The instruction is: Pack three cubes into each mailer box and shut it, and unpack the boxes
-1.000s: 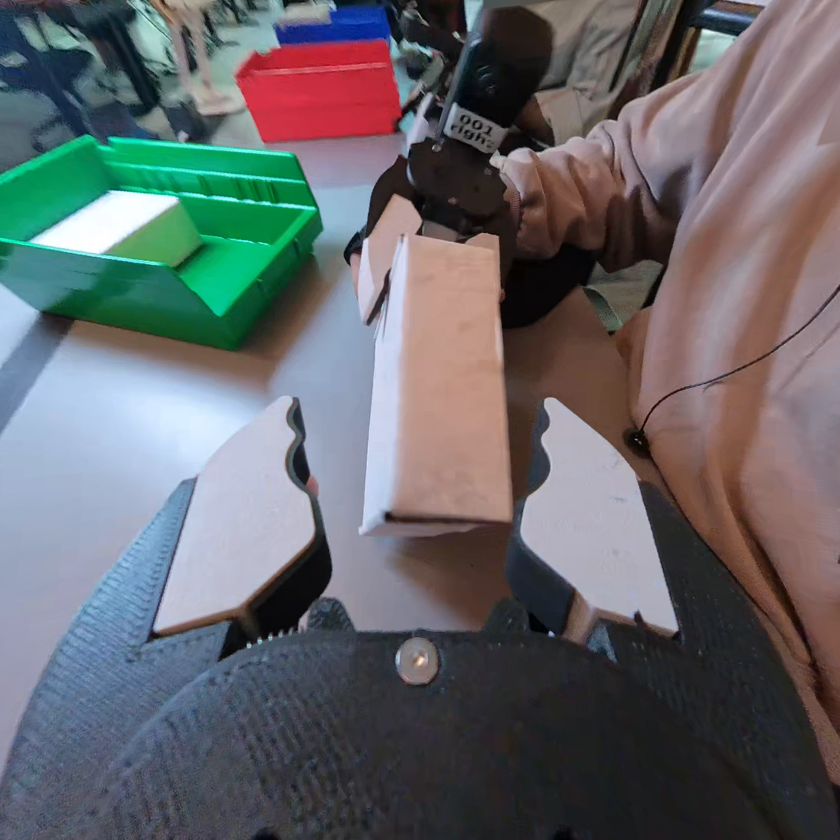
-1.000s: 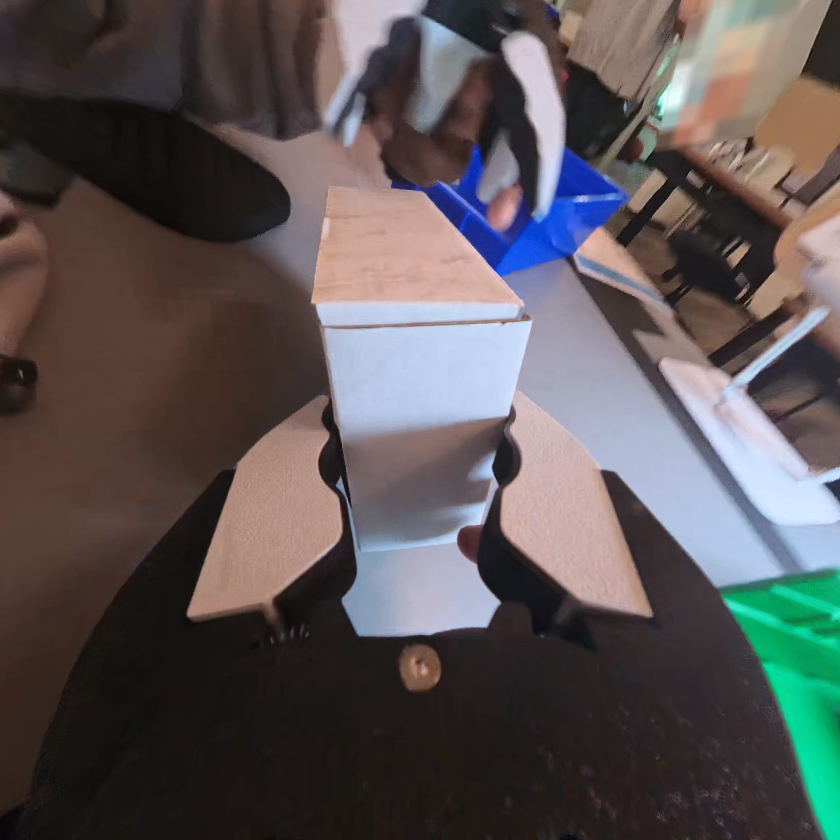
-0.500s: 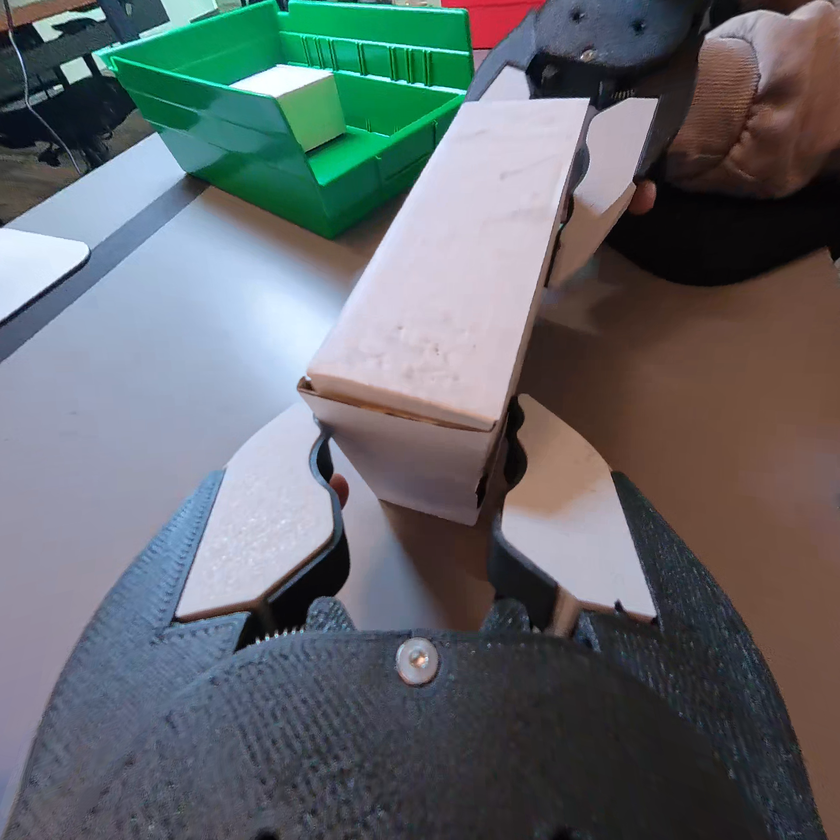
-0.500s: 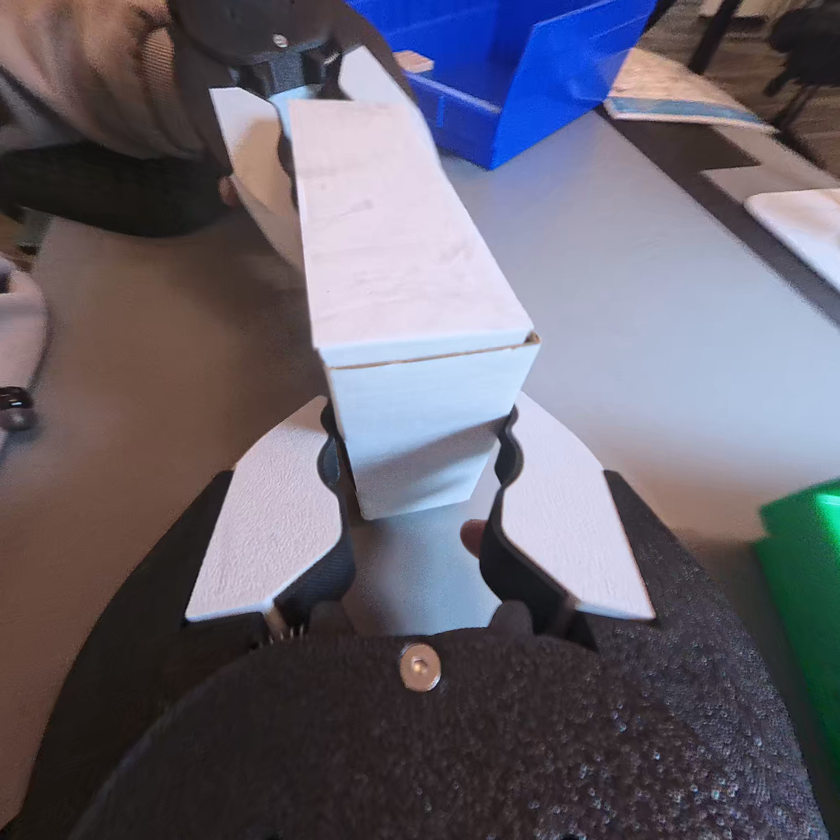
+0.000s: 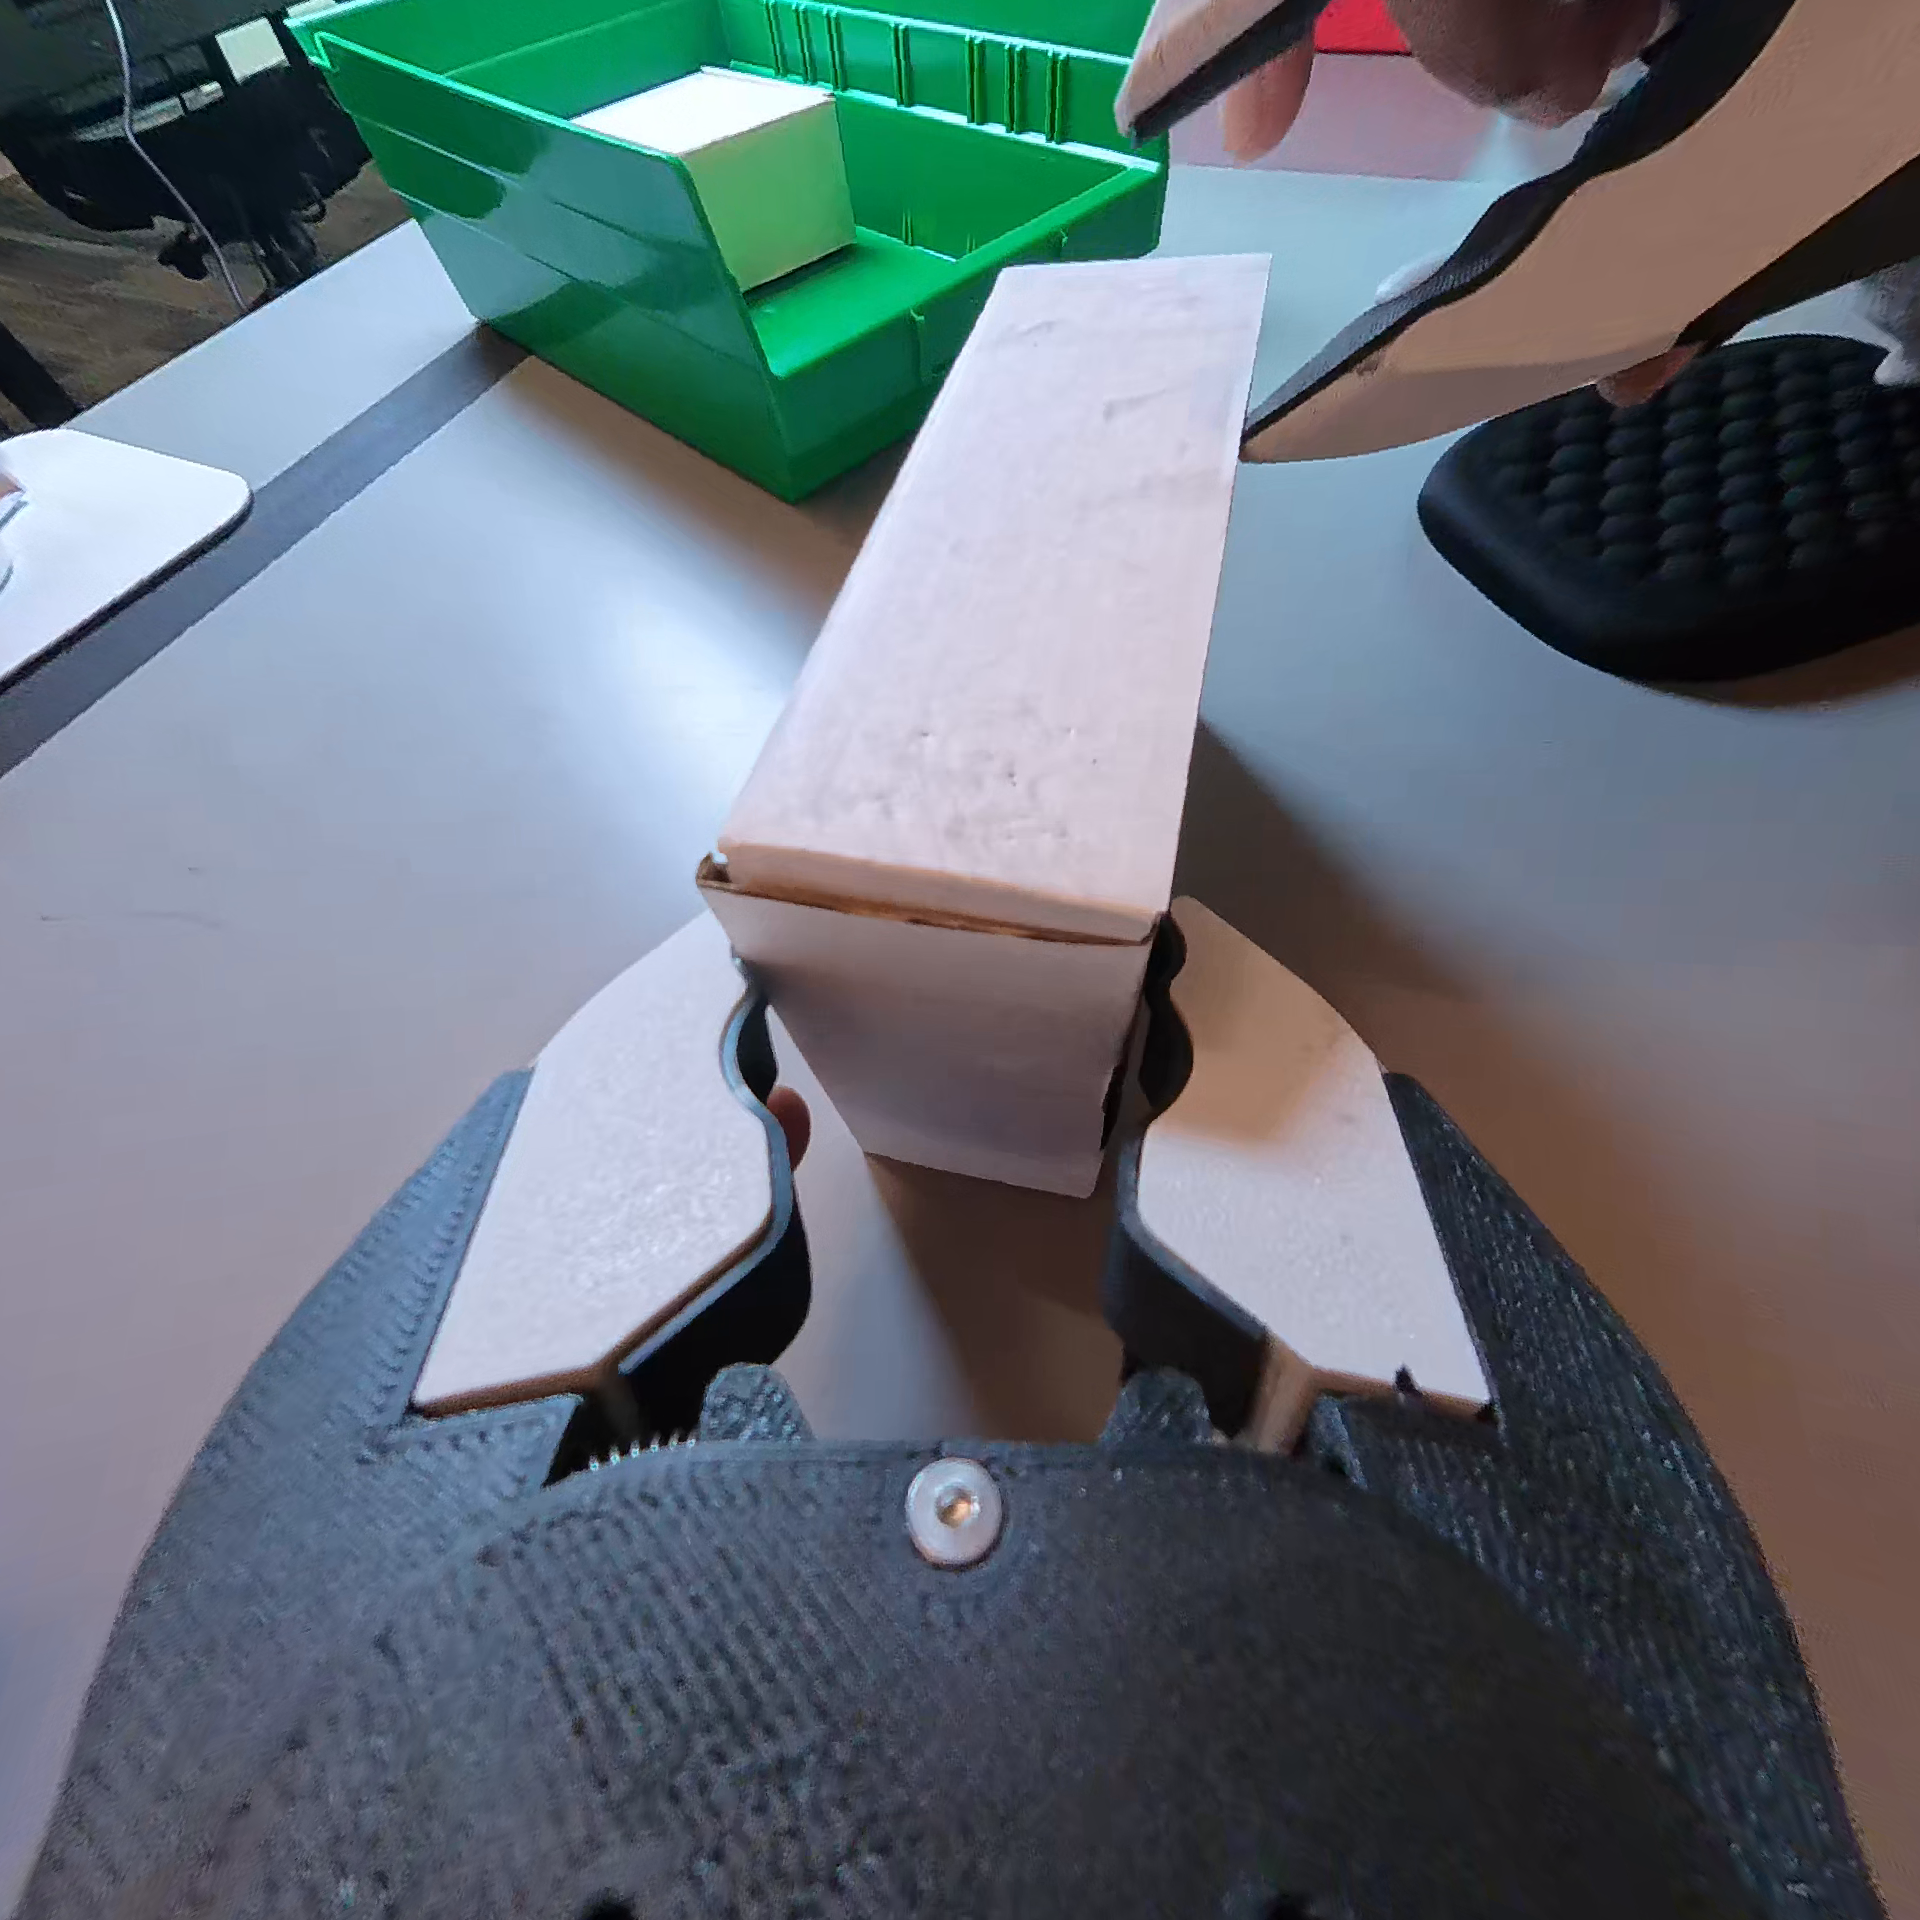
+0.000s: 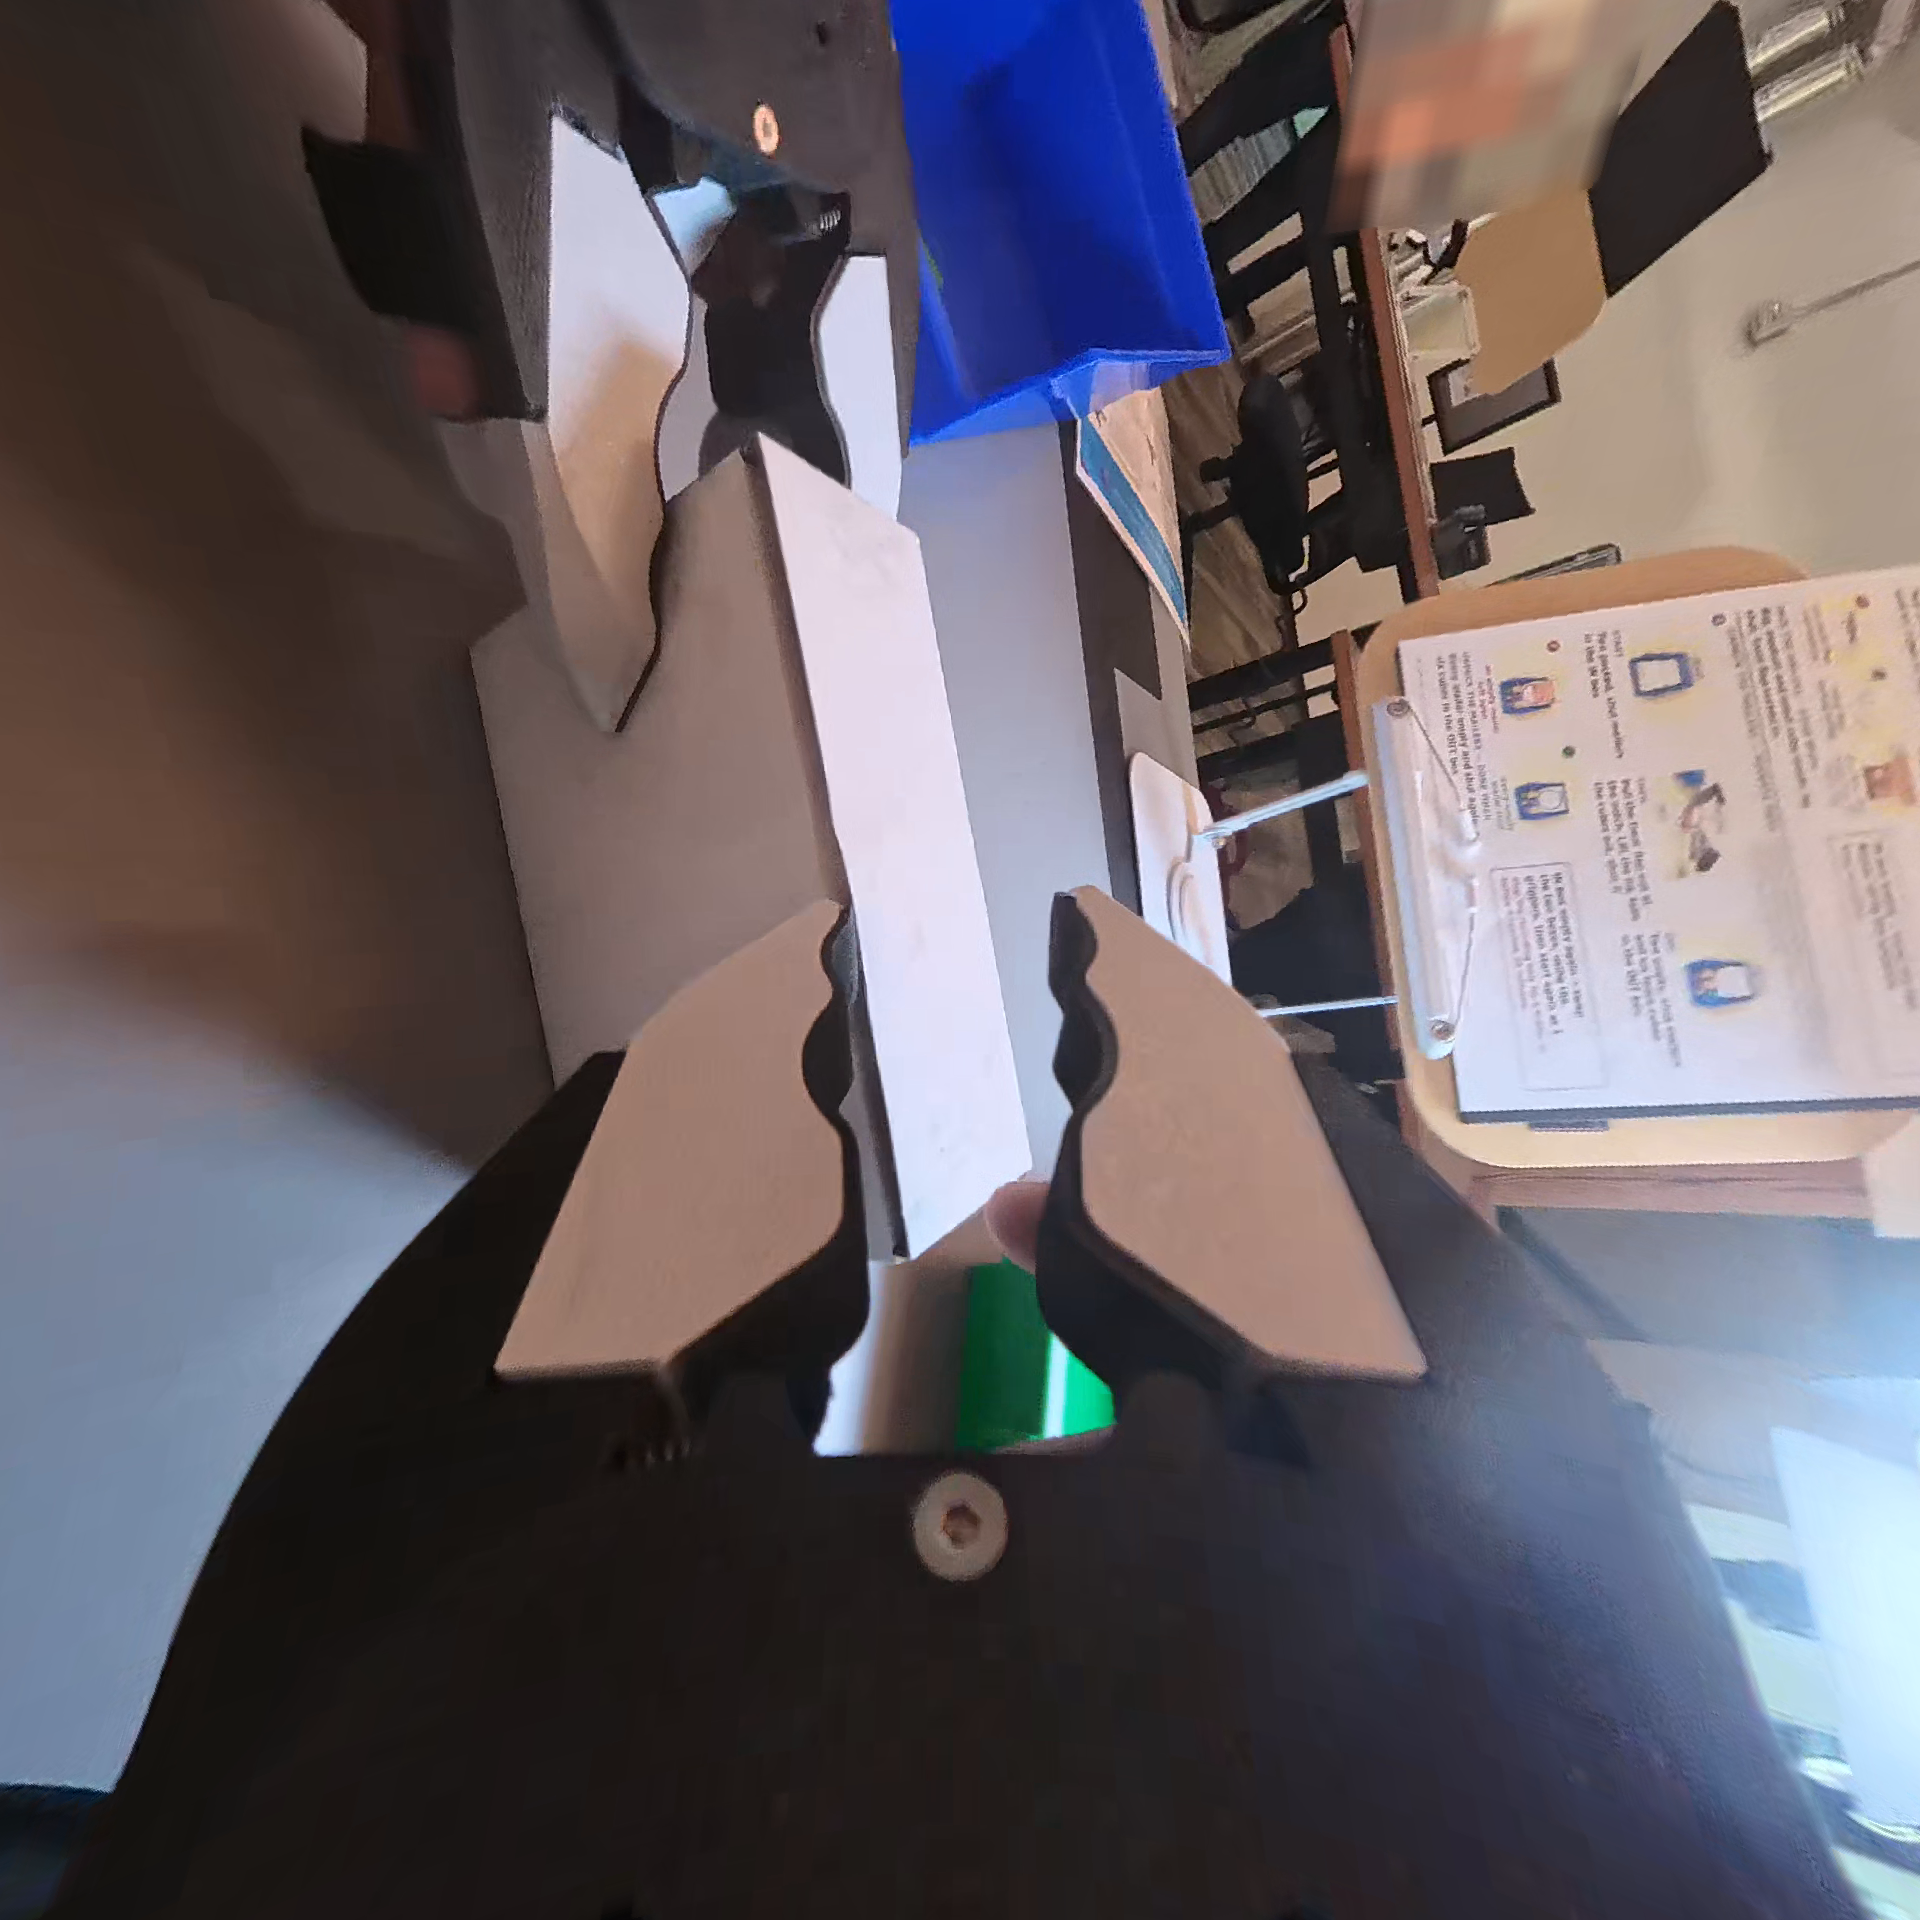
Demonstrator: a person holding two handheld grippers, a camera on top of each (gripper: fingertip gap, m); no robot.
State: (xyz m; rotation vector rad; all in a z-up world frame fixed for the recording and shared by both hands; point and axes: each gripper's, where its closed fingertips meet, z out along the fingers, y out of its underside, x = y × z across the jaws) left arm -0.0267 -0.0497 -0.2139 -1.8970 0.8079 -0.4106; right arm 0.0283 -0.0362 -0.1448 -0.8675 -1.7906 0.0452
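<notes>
A long white mailer box (image 5: 1039,582) is closed and lies lengthwise just above the grey table (image 5: 416,831). My left gripper (image 5: 951,977) is shut on its near end. My right gripper (image 5: 1195,270) is open at the box's far end, lifted up to the right with its fingers apart from the box. The right wrist view is rolled on its side. In it the right gripper (image 6: 951,914) is open, with the box (image 6: 894,831) running away from between its fingers to the left gripper (image 6: 748,416). No cubes are in view.
A green bin (image 5: 644,260) at the back left holds a second white box (image 5: 748,187). A black dimpled pad (image 5: 1683,520) lies on the right. A white stand base (image 5: 104,540) is at the left edge. A blue bin (image 6: 1039,208) and an instruction sheet (image 6: 1662,831) stand beyond.
My right gripper has let go of the box, opened, and rolled and lifted off its end. My left gripper has closed on the other end and now carries the box alone.
</notes>
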